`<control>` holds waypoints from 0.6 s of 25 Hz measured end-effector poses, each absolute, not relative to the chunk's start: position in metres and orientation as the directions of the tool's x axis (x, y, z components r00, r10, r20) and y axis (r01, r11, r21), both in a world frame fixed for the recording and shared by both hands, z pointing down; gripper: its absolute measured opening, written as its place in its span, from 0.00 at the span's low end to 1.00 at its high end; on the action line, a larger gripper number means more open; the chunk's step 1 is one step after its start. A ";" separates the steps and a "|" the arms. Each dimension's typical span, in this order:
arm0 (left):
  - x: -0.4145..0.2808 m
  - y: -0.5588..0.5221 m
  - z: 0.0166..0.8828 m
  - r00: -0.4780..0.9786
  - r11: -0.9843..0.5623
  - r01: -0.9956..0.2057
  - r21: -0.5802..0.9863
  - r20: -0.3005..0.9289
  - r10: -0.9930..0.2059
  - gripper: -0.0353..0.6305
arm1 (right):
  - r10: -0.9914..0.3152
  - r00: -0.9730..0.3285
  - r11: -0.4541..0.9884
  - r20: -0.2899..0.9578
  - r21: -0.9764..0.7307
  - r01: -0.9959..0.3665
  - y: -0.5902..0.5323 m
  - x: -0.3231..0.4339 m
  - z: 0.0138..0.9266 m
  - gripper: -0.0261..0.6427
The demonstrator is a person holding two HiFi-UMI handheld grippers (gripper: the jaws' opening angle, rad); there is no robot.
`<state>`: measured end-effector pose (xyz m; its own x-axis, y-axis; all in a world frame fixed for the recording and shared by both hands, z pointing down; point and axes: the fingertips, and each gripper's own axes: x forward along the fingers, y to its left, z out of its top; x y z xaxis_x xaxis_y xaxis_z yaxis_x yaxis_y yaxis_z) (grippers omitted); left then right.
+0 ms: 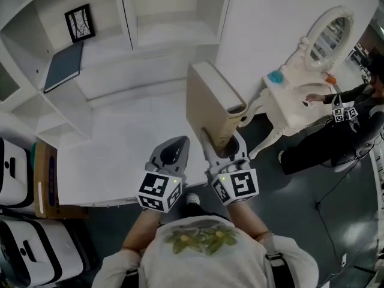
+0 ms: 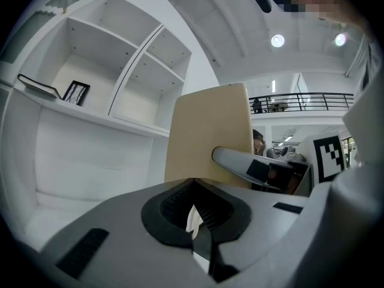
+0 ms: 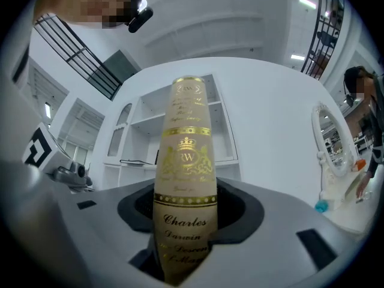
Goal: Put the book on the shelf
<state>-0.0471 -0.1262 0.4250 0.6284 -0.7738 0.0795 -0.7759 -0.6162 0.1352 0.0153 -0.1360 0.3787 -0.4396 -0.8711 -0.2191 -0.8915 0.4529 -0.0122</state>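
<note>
right tool [image 1: 222, 140] pinching book [image 1: 207, 98]; left tool [image 1: 174, 145] pressed together; shelf [image 1: 114, 56] holds frame [image 1: 79, 23], notebook [image 1: 63, 66].

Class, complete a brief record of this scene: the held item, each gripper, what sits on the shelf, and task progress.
held item: tan book, upright
right gripper: jaws shut on the tan book's lower end
left gripper: jaws together, nothing held
on the shelf: dark book lying flat, framed picture
progress: tan book not yet shelved
</note>
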 end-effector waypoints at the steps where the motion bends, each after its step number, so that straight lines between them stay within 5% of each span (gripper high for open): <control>1: -0.046 -0.130 0.424 0.629 -0.617 -0.776 0.132 0.078 -0.774 0.09 | -0.872 -0.436 0.449 -0.223 -0.012 -0.893 -0.141 0.016 0.377 0.38; 15: -0.050 -0.184 0.412 0.612 -0.603 -0.790 0.114 0.073 -0.787 0.09 | -0.868 -0.399 0.422 -0.297 -0.013 -0.907 -0.202 0.024 0.343 0.38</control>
<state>-0.0502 -0.1841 0.4119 0.6120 -0.7875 0.0731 -0.7896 -0.6030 0.1139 0.0235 -0.2019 0.3435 -0.3991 -0.8676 -0.2968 -0.9067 0.4216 -0.0134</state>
